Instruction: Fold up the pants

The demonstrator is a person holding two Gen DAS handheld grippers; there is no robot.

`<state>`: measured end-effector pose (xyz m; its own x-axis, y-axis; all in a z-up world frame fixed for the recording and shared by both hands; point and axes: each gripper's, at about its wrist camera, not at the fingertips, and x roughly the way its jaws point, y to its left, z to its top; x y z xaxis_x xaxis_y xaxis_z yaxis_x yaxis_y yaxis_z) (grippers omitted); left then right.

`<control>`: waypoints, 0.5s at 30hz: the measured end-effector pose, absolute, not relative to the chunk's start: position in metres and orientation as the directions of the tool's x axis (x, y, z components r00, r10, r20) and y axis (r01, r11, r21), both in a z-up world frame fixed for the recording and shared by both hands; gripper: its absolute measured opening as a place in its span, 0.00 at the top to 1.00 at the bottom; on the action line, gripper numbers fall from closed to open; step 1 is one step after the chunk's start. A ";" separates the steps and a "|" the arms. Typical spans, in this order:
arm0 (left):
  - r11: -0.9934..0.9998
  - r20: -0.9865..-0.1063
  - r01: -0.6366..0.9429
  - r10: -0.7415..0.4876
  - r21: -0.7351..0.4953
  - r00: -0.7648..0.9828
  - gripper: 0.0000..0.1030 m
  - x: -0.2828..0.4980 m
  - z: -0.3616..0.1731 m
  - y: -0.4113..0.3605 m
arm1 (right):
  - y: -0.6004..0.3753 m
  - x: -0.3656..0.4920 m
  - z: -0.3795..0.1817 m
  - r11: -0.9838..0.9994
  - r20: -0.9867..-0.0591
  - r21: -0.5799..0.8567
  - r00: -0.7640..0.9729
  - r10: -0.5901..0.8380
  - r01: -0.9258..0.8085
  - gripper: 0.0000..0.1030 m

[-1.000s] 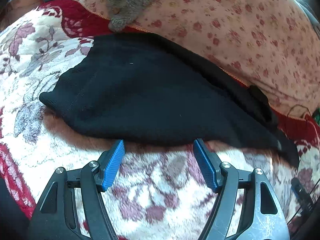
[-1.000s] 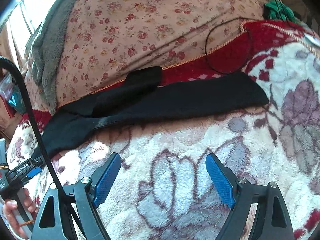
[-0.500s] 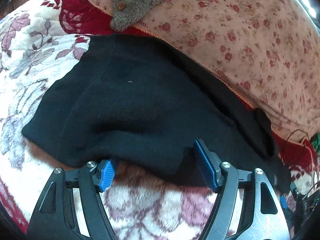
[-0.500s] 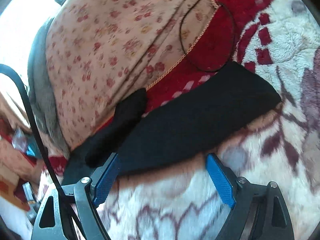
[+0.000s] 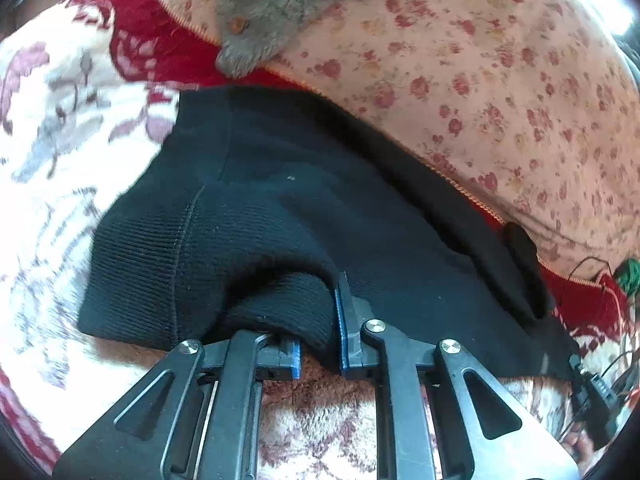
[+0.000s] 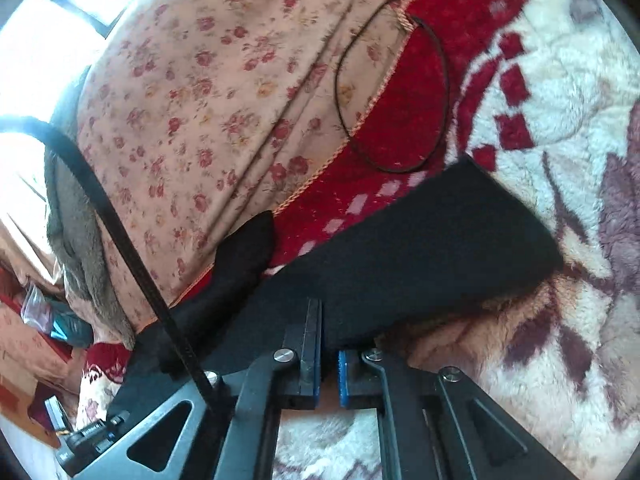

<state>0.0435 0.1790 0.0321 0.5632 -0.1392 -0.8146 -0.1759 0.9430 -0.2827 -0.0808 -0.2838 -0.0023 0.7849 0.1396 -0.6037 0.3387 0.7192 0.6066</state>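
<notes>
On the floral blanket (image 5: 60,152), the black pants (image 5: 320,208) lie stretched out; left gripper (image 5: 318,344) pinches the waistband edge, right gripper (image 6: 329,364) the leg hem. Thin bites could slip when lifted, dropping one end.

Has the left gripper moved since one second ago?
Yes. The left gripper advanced toward the floral quilt and closed on the black pants.
</notes>
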 end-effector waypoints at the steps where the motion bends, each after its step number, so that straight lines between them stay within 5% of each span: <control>1: 0.947 -0.809 -0.164 -0.137 -0.276 0.572 0.91 0.041 0.038 0.179 | -0.283 -0.082 0.000 0.723 -0.598 0.607 0.789 0.142 0.330 0.95; 15: 0.967 -0.814 -0.142 -0.095 -0.213 0.573 0.91 -0.006 0.065 0.225 | -0.246 -0.131 0.024 0.768 -0.592 0.602 0.769 0.243 0.221 0.96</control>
